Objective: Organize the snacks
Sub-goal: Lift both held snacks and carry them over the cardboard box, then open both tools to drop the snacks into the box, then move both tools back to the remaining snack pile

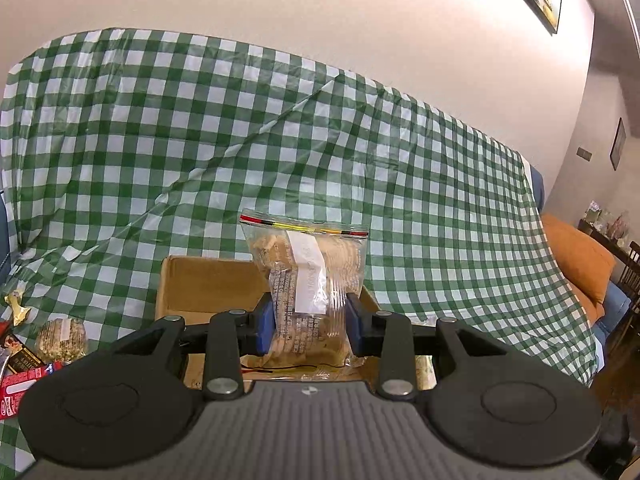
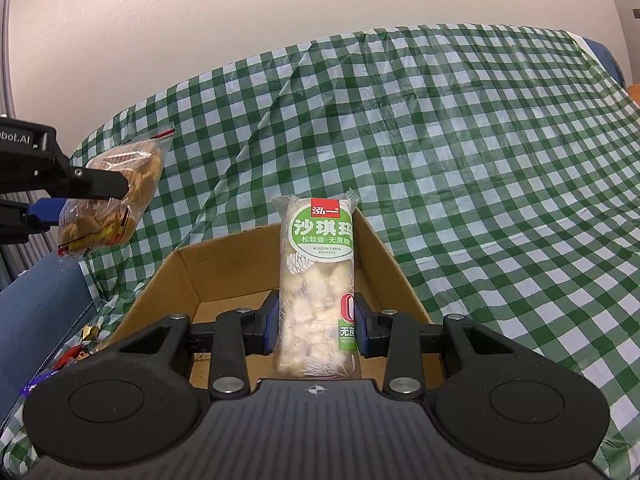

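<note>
My left gripper [image 1: 310, 326] is shut on a clear zip bag of biscuits [image 1: 308, 276] with a red and yellow seal, held upright over an open cardboard box [image 1: 200, 288]. In the right wrist view that same bag of biscuits [image 2: 116, 196] hangs at the left in the left gripper [image 2: 96, 200], above the box's left side. My right gripper [image 2: 316, 326] is shut on a tall clear snack pack [image 2: 318, 276] with a green and white label. It stands upright above the cardboard box [image 2: 224, 268].
A green and white checked cloth [image 1: 360, 152] drapes a sofa behind the box. Loose snacks lie at the left: a pale wrapped cake [image 1: 60, 338], a red packet [image 1: 20, 390], a gold wrapper [image 1: 16, 306]. An orange cushion [image 1: 576, 256] sits at the right.
</note>
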### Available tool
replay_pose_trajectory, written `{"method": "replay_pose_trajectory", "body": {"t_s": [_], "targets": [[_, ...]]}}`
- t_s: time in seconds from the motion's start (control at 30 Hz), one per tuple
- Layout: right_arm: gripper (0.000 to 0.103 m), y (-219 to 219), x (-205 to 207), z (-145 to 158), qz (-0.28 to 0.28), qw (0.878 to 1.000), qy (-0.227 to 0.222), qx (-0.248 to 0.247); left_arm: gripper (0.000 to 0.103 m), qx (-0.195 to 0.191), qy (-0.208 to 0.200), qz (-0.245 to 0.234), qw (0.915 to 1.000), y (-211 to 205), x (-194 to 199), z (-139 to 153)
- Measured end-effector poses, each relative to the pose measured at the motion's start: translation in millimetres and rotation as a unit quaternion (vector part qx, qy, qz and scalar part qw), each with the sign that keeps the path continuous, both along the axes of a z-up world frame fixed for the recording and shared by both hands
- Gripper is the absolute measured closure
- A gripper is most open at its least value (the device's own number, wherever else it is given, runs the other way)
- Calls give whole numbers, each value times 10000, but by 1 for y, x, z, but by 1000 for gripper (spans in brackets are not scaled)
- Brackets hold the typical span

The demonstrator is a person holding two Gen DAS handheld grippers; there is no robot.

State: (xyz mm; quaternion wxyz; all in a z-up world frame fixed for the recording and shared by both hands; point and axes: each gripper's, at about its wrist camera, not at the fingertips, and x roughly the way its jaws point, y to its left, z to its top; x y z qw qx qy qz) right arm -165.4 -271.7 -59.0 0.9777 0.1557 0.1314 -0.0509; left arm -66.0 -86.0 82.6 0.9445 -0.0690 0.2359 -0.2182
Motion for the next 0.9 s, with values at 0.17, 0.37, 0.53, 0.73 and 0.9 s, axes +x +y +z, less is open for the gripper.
{"method": "replay_pose_trajectory", "body": {"t_s": [0.17, 0.37, 0.53, 0.73, 0.9], "targets": [[66, 2, 0, 0, 30, 10000, 2, -20, 63, -48, -31, -27, 10000, 0, 1, 2], [66, 3, 1, 1, 46, 10000, 29, -54, 63, -111, -71, -19, 9999, 1, 3, 5], [45, 2, 3, 1, 14, 10000, 73, -55, 42, 252, -15, -212, 9995, -8, 6, 5], [33, 3, 1, 2, -31, 9999, 50, -145, 37, 340, -561, -203, 9976, 19, -22, -1], [33, 7, -6, 3, 30, 9995, -7, -311, 69, 394, -307, -146, 9986, 76, -47, -32]]}}
